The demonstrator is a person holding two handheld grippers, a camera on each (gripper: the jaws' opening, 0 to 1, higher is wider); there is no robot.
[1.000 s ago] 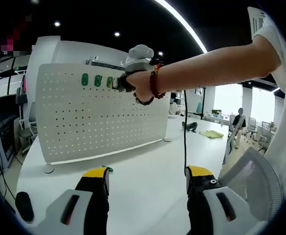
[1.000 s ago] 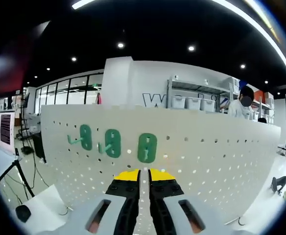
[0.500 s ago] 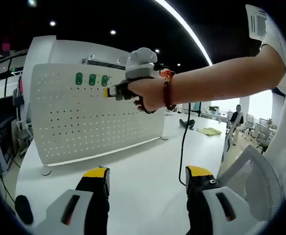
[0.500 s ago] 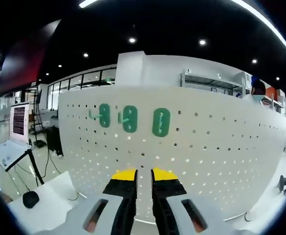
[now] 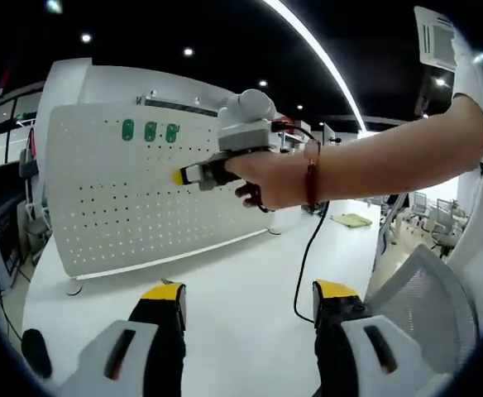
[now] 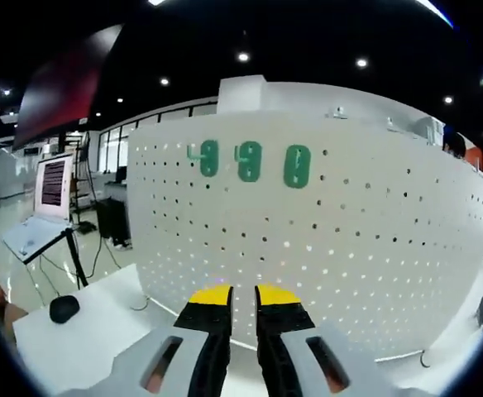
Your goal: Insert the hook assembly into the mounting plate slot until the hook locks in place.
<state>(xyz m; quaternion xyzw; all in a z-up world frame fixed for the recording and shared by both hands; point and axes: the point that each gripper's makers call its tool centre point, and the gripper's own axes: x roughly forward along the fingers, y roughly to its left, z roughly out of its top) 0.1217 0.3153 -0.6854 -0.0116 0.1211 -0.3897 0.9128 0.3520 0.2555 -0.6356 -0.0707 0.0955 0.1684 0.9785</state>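
Observation:
A white pegboard (image 5: 117, 207) stands upright on the white table (image 5: 241, 281), with three green hook plates (image 5: 150, 131) in a row near its top left. In the right gripper view the same plates (image 6: 249, 160) sit high on the pegboard (image 6: 324, 248), well beyond the jaws. My right gripper (image 6: 244, 296) has its yellow-tipped jaws close together with nothing between them. A person's hand holds that right gripper (image 5: 193, 174) in front of the board, below and right of the plates. My left gripper (image 5: 248, 299) hangs low over the table, open and empty.
A black mouse (image 6: 64, 308) lies on the table's left end, also seen as a mouse (image 5: 31, 351) near my left jaw. A screen on a stand (image 6: 50, 184) is off to the left. A black cable (image 5: 306, 256) trails from the hand. A mesh chair (image 5: 423, 306) is at right.
The right gripper has drawn back from the pegboard and lower; the green plates now look smaller and higher. In the left gripper view the hand has shifted right and down, away from the plates.

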